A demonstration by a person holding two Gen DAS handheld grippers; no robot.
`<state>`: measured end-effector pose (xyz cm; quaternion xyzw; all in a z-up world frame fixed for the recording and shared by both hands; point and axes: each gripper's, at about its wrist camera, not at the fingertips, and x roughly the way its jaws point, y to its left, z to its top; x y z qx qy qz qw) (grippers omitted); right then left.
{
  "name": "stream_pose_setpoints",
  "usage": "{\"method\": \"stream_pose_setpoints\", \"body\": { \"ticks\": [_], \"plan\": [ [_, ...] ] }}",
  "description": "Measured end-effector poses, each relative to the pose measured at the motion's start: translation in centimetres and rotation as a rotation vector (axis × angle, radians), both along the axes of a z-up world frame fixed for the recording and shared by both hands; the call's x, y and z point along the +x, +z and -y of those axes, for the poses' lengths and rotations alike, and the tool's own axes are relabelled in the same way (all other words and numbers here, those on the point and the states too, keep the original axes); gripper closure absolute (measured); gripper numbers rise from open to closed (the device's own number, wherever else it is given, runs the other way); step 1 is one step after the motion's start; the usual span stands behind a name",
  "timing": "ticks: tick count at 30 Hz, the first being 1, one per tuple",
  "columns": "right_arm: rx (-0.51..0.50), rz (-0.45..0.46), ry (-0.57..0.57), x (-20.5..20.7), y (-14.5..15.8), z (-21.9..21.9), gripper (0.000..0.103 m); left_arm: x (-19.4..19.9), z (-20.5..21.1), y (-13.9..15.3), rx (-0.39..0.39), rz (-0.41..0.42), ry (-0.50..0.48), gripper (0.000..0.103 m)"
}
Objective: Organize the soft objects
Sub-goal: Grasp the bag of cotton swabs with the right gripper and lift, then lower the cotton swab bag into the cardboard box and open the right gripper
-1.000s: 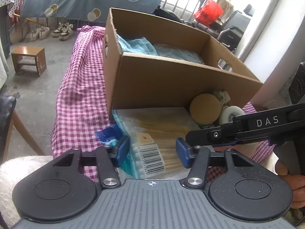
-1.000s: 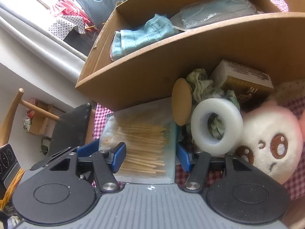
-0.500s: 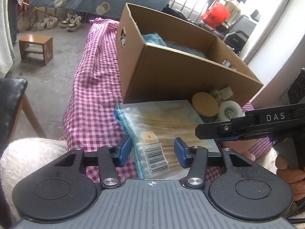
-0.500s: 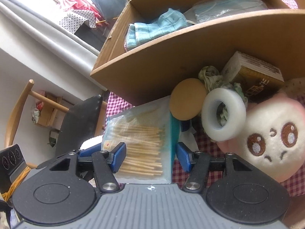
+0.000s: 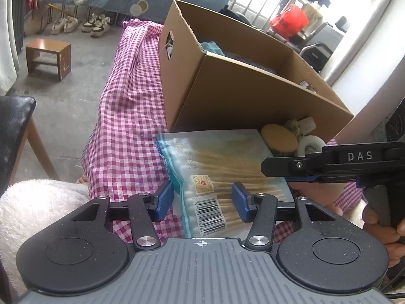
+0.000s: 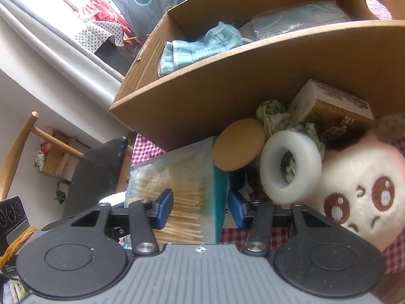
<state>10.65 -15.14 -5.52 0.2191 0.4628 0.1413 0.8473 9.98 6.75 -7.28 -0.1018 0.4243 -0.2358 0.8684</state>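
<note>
A flat plastic bag of cotton swabs (image 5: 222, 167) is lying on the checked cloth (image 5: 126, 126) of the bench, its far edge against the front wall of the cardboard box (image 5: 253, 101). The right gripper (image 6: 200, 207) is reaching over the bag's near end and its jaws have just been closing, with the bag standing between them; whether the pads are pressing yet I cannot tell. The left gripper (image 5: 202, 200) is hovering unclenched over the barcode corner, not touching as far as I can see.

The bag is looking light, and its film slick and crinkly, so a shallow pinch is likely to slide off. The swabs inside are forming a firmish bundle, so closing across that bundle, not the empty margin, seems the better hold. Beside it a tape roll (image 6: 291, 167), a tan round pad (image 6: 238, 147) and a plush toy (image 6: 359, 187) are crowding close, so a sideways drag risks nudging them.
</note>
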Motion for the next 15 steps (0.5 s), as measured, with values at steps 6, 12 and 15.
{"method": "stream_pose_setpoints", "body": {
  "ticks": [6,12,15],
  "plan": [
    [0.032,0.02,0.026,-0.4,0.6,-0.1,0.072,-0.4,0.2,0.4,-0.004,0.019,0.0,0.052],
    [0.06,0.044,0.047,-0.8,1.3,-0.4,0.073,-0.9,0.4,1.5,0.017,0.039,0.007,0.052],
    [0.074,0.076,0.07,-1.0,2.2,-0.7,0.074,-1.3,0.0,2.4,0.017,0.053,0.025,0.052]
  ]
}}
